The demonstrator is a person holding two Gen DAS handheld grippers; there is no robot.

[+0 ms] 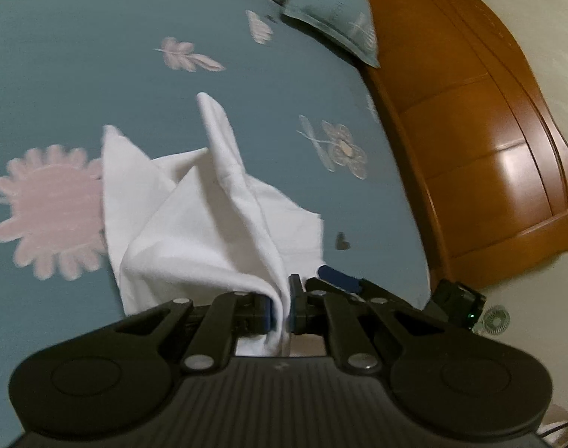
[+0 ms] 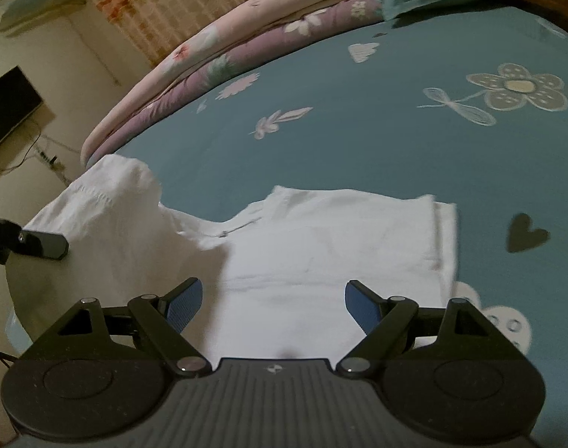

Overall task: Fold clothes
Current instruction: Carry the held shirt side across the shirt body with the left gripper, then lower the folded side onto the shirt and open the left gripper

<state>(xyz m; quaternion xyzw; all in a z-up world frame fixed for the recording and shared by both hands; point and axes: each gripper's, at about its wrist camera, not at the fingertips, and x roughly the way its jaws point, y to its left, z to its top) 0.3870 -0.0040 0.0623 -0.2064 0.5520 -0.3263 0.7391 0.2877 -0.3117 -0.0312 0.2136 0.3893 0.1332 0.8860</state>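
A white garment (image 1: 217,224) lies on the teal flowered bed sheet (image 1: 78,74). My left gripper (image 1: 280,310) is shut on a bunched fold of it, and the cloth rises from the sheet in creased peaks. Just right of it shows one blue pad (image 1: 338,276) of the right gripper. In the right wrist view most of the garment (image 2: 321,246) lies flat, while its left part is pulled up toward a black finger (image 2: 45,244) of the left gripper. My right gripper (image 2: 272,306) stands open just over the garment's near edge, its pads apart from the cloth.
A wooden headboard (image 1: 470,130) borders the bed, with a teal pillow (image 1: 332,26) against it. Folded quilts (image 2: 246,37) run along the far side. A small fan (image 1: 495,321) is on the floor beside the bed. A dark screen (image 2: 8,108) hangs on the wall.
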